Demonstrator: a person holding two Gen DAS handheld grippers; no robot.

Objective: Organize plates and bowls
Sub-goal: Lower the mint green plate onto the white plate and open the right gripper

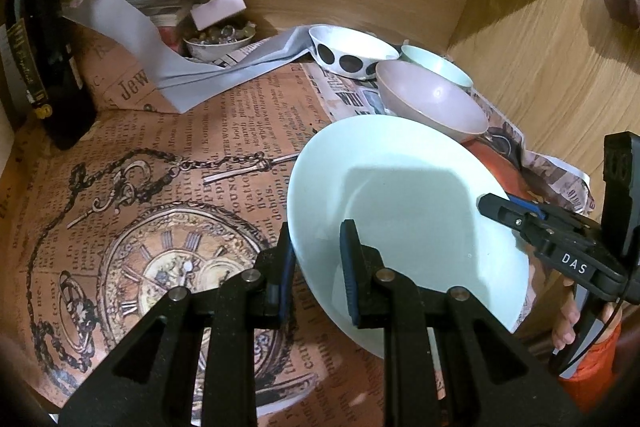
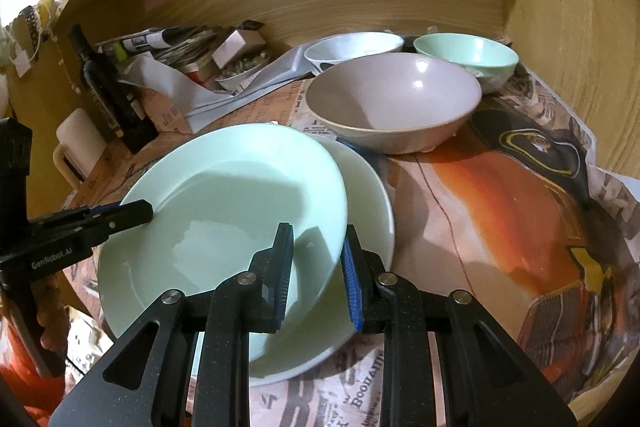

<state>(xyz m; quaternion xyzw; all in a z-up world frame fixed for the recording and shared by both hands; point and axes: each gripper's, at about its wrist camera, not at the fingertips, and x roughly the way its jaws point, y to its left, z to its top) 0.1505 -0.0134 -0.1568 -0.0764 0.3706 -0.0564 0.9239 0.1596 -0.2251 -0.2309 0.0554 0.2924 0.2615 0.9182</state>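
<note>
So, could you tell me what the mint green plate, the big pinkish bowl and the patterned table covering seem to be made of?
Mint green plate: probably glazed ceramic, possibly melamine; its smooth surface shows soft reflections and a thin, even rim.
Pinkish bowl: likely glazed ceramic; two bright highlights sit on its glossy inside.
Table covering: printed paper, matte, with old-newspaper text and a pocket-watch picture; it lies creased and wrinkled at the edges.

**Mint plate tilted above a white plate, three bowls behind**

A pale mint plate (image 2: 224, 195) sits tilted at centre frame, overlapping a white plate (image 2: 368, 195) lying just beneath it to the right. Behind, upper right, stand three upright bowls: a large mauve bowl (image 2: 394, 103), a black-spotted white bowl (image 1: 352, 49) and a small mint bowl (image 2: 466, 55), clustered close together.
</note>
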